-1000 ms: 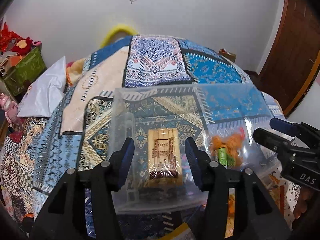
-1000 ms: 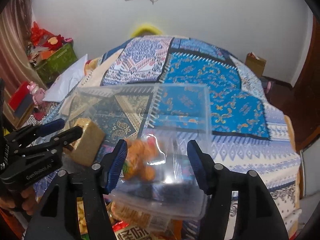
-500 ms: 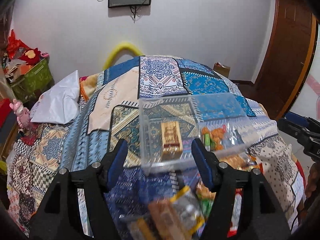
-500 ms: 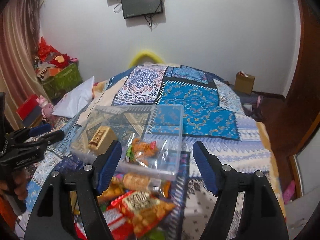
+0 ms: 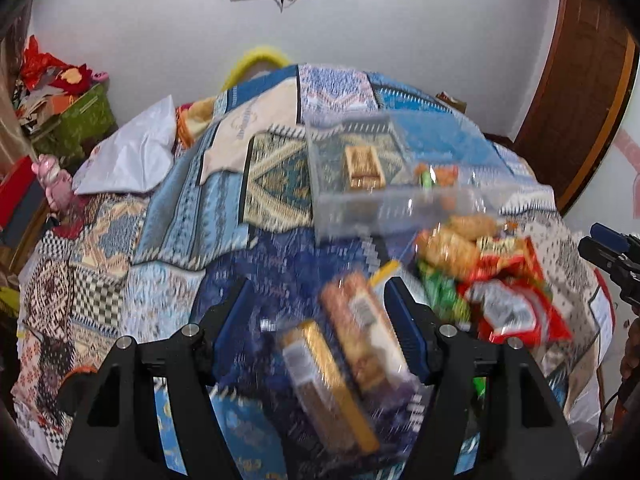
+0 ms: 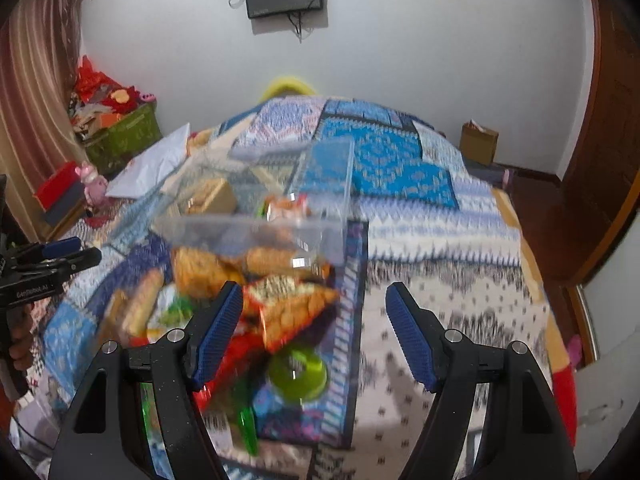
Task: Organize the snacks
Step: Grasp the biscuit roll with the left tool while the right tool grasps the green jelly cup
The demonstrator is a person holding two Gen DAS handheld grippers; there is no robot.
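Note:
A clear plastic bin (image 5: 384, 196) (image 6: 260, 216) sits on the patchwork bed and holds a brown snack pack (image 5: 363, 168) (image 6: 212, 196) and an orange snack bag (image 5: 438, 176) (image 6: 286, 206). In front of it lies a heap of loose snacks: red bags (image 5: 512, 304), an orange chip bag (image 6: 292, 304), long wrapped bars (image 5: 356, 344) and a green roll (image 6: 296, 372). My left gripper (image 5: 318, 326) is open and empty above the bars. My right gripper (image 6: 314, 330) is open and empty above the heap. Both views are motion-blurred.
The bed (image 6: 400, 168) is covered with a patterned quilt. A white pillow (image 5: 132, 160) lies at the left. Green and red boxes (image 6: 124, 136) stand by the left wall, a cardboard box (image 6: 478, 140) and a wooden door (image 5: 580, 92) at the right.
Both grippers have pulled back and away from the bin, which now looks farther off. The heap of loose snacks has come into view beneath them. Both stay open.

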